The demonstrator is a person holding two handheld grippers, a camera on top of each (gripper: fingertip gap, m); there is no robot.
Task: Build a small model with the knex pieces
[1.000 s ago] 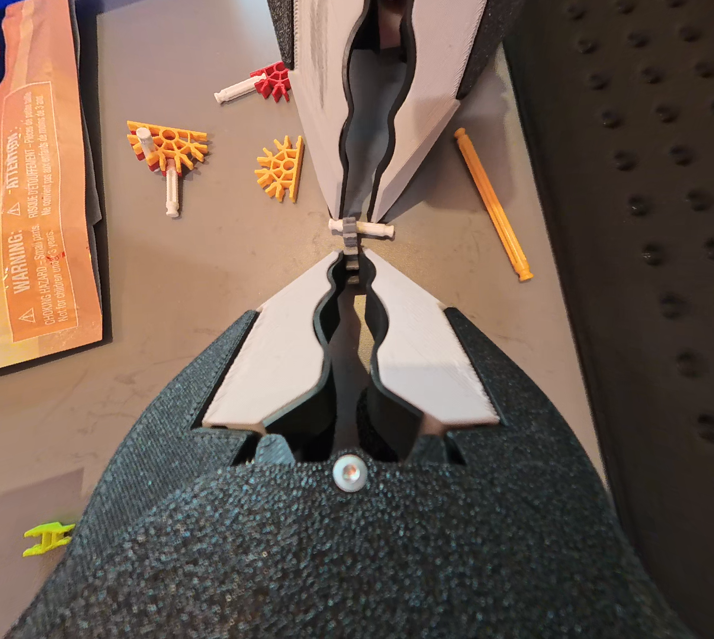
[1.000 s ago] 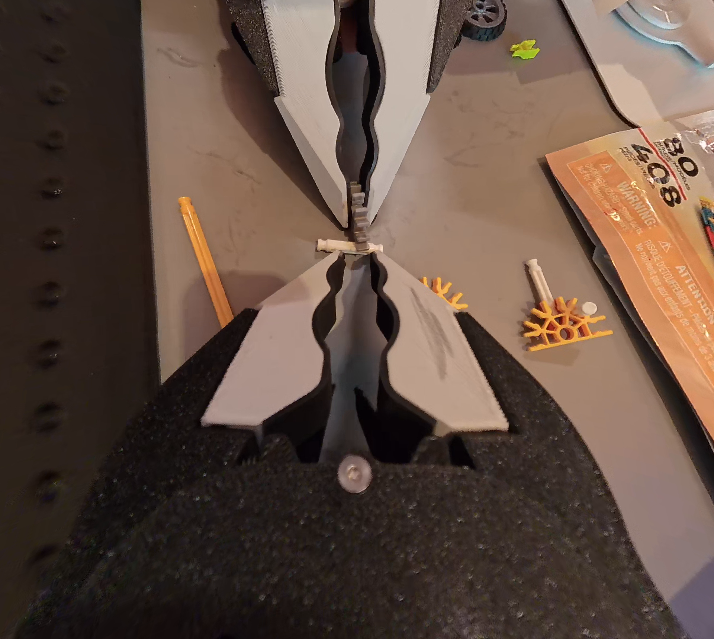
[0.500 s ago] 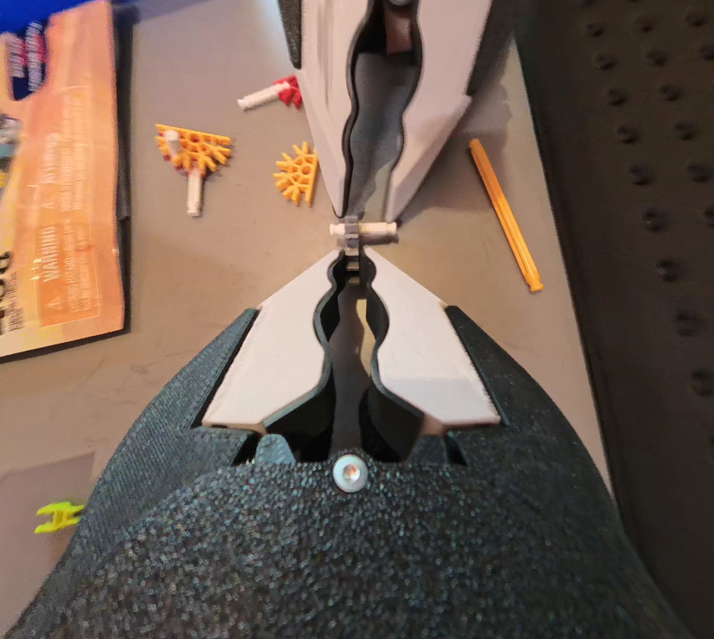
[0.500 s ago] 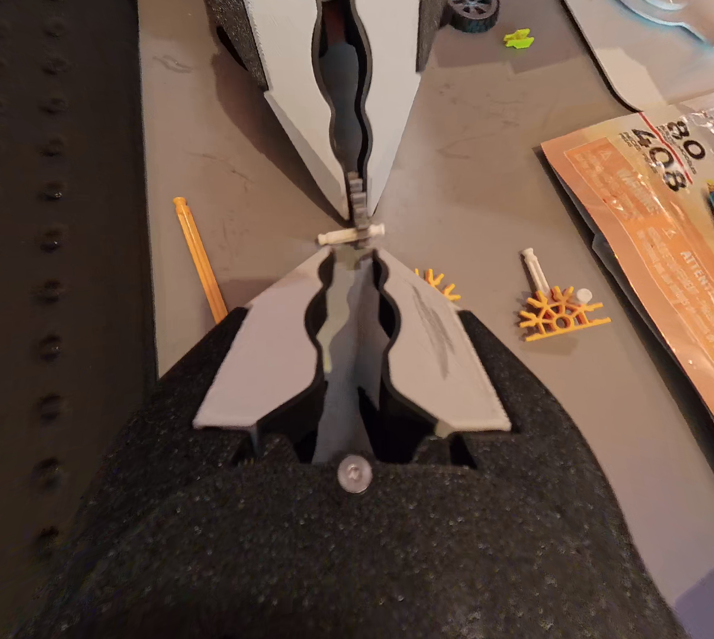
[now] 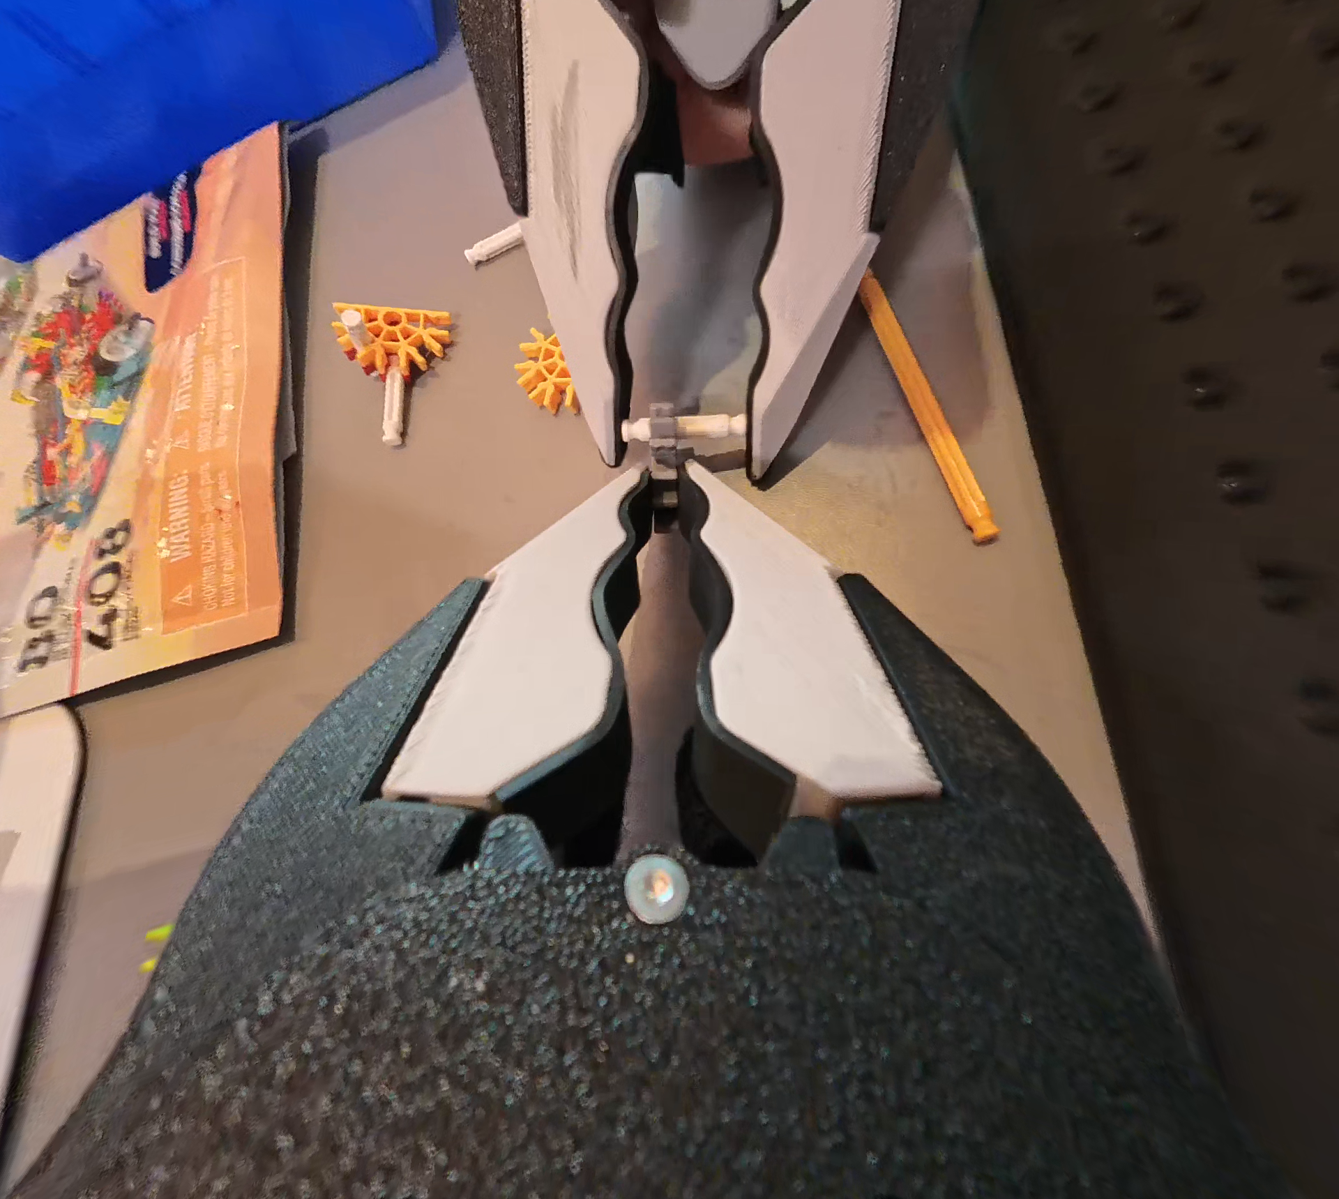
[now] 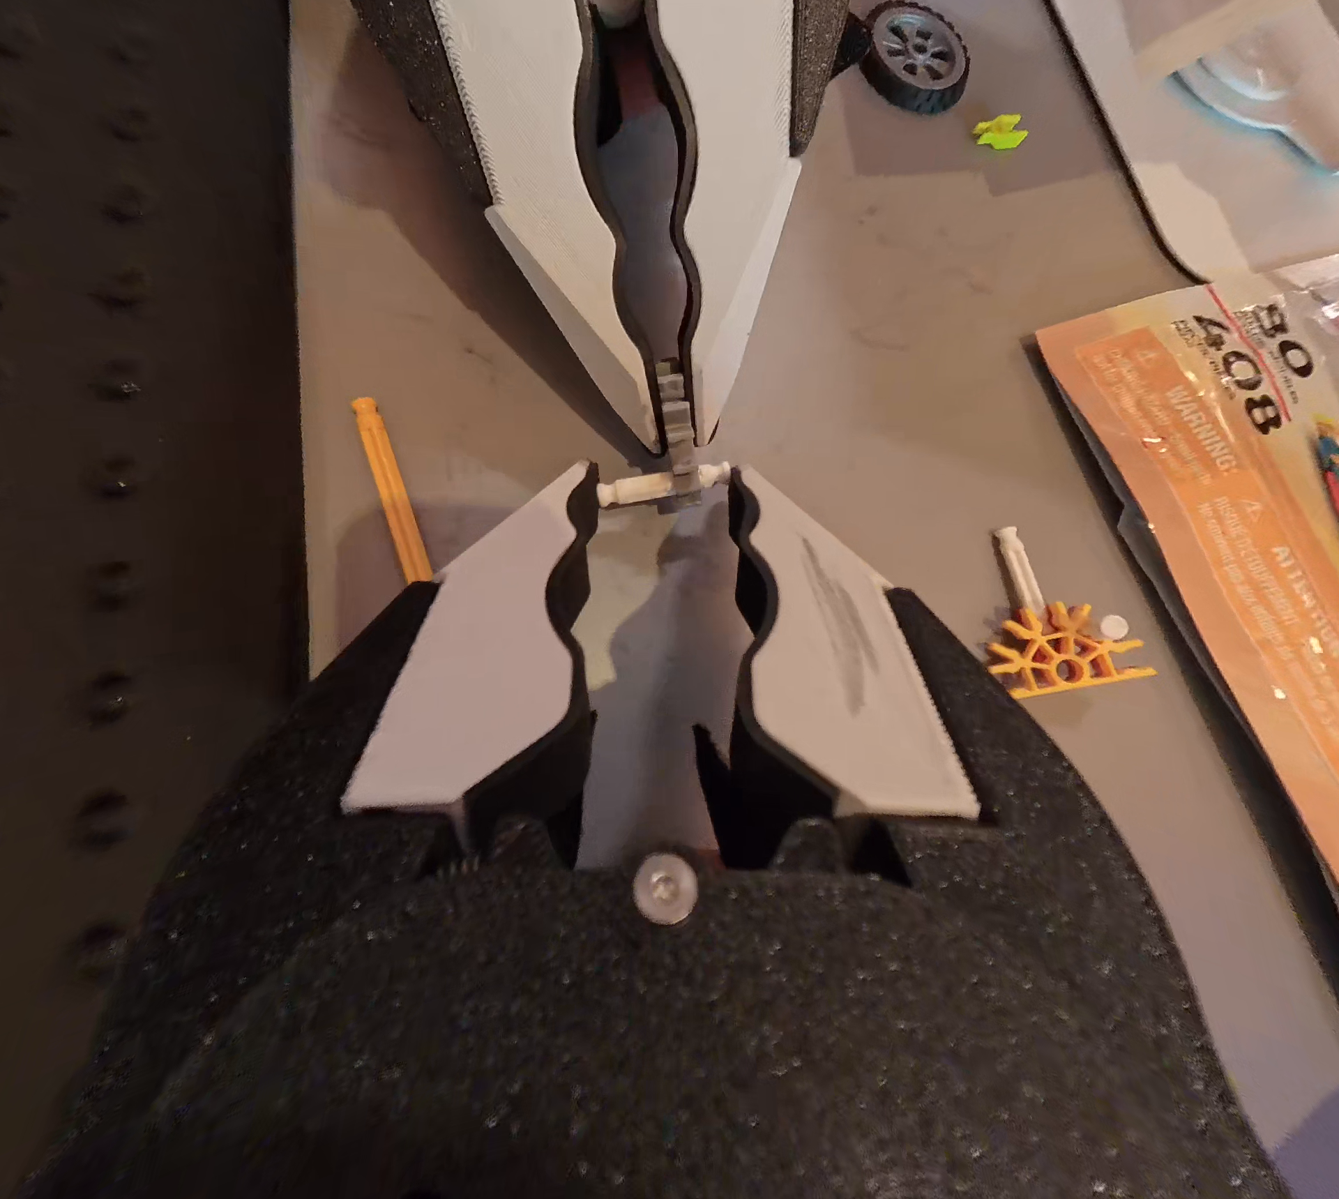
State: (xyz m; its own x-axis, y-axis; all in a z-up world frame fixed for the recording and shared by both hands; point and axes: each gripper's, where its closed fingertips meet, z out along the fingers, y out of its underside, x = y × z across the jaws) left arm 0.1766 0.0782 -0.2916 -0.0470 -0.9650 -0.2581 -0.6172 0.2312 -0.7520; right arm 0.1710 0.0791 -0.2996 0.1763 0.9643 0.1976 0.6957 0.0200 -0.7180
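My left gripper (image 5: pixel 664 484) pinched the grey connector (image 5: pixel 664 439) while my right gripper (image 6: pixel 663 489) gaped around its white rod (image 6: pixel 637 489).

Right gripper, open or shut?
Open. Right gripper jaws stand apart, flanking the short white rod; the small grey connector sits clamped in the left gripper.

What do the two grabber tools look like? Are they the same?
Yes, they match. The left tool and the right tool each have a rough, speckled black body with a silver screw in the middle. Each carries two pale grey pointed fingers with wavy black rubber-like inner edges. One right finger has dark scuff streaks. No cables, sleeves or hands are visible.
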